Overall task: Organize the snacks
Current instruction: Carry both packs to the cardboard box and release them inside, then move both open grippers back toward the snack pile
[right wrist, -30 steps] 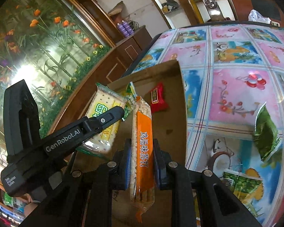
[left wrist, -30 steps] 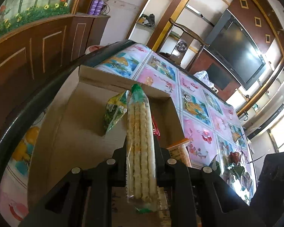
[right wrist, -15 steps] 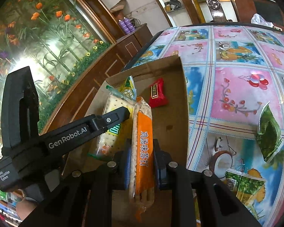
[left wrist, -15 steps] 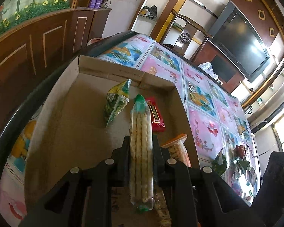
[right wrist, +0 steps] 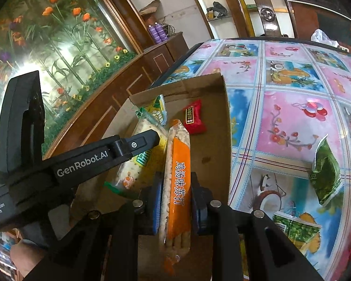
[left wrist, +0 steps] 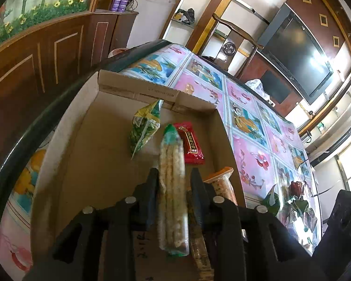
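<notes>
A shallow cardboard box (left wrist: 86,154) lies at the table's near-left edge; it also shows in the right wrist view (right wrist: 215,154). My left gripper (left wrist: 173,178) is shut on a green-ended cracker pack (left wrist: 172,187), held low inside the box. My right gripper (right wrist: 175,180) is shut on an orange cracker pack (right wrist: 179,178), held over the box beside the left gripper's body (right wrist: 82,161). The orange pack shows in the left wrist view (left wrist: 222,185). In the box lie a green-yellow snack bag (left wrist: 144,128) and a red packet (left wrist: 190,142).
Green snack bags (right wrist: 325,171) lie on the patterned tablecloth (right wrist: 292,107) right of the box, with more (right wrist: 297,229) near the front. A wooden cabinet (left wrist: 35,53) stands close on the left. A chair (right wrist: 266,14) stands at the far end.
Both grippers have gone lower and further into the box with their cracker packs. The left pack now sits beside the red packet and the green-yellow bag.
</notes>
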`<state>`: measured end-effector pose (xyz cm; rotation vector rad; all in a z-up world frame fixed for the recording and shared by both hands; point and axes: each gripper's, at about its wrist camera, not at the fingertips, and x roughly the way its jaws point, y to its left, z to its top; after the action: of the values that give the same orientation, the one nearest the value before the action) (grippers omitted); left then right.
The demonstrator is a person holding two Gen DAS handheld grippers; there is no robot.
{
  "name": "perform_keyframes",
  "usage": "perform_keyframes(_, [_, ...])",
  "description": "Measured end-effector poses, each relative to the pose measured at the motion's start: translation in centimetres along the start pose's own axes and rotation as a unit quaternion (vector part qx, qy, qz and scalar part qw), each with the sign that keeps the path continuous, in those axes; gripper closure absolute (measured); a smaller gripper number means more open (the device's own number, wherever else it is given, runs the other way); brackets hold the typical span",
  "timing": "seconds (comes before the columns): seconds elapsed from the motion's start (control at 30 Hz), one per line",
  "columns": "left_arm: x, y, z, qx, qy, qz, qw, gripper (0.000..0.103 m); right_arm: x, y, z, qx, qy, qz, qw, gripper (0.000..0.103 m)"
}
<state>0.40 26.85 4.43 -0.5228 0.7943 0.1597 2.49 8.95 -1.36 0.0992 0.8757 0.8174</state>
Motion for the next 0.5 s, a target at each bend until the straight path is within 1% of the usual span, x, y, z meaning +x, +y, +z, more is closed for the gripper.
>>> perform_keyframes(0.17, [-0.3, 0.1, 0.1, -0.004, -0.006, 0.001, 1.0000, 0.066, -0.5, 0.2, 0.1, -0.008, -0.011, -0.009, 1.000, 0.078])
perform_keyframes(0.23, [-0.5, 0.1, 0.1, -0.004, -0.013, 0.002, 0.9999, 0.058, -0.8, 0.1, 0.2, -0.009, -0.018, -0.013, 1.000, 0.078])
perform_keyframes(0.33, [-1.0, 0.0, 0.2, -0.002, -0.029, 0.006, 0.9996, 0.051, -1.2, -0.1, 0.4, -0.004, -0.025, -0.015, 1.000, 0.078])
perform_keyframes(0.5, [-2.1, -0.1, 0.4, -0.004, -0.063, 0.000, 0.9980, 0.047, -1.7, -0.5, 0.7, 0.004, -0.034, -0.016, 0.999, 0.078])
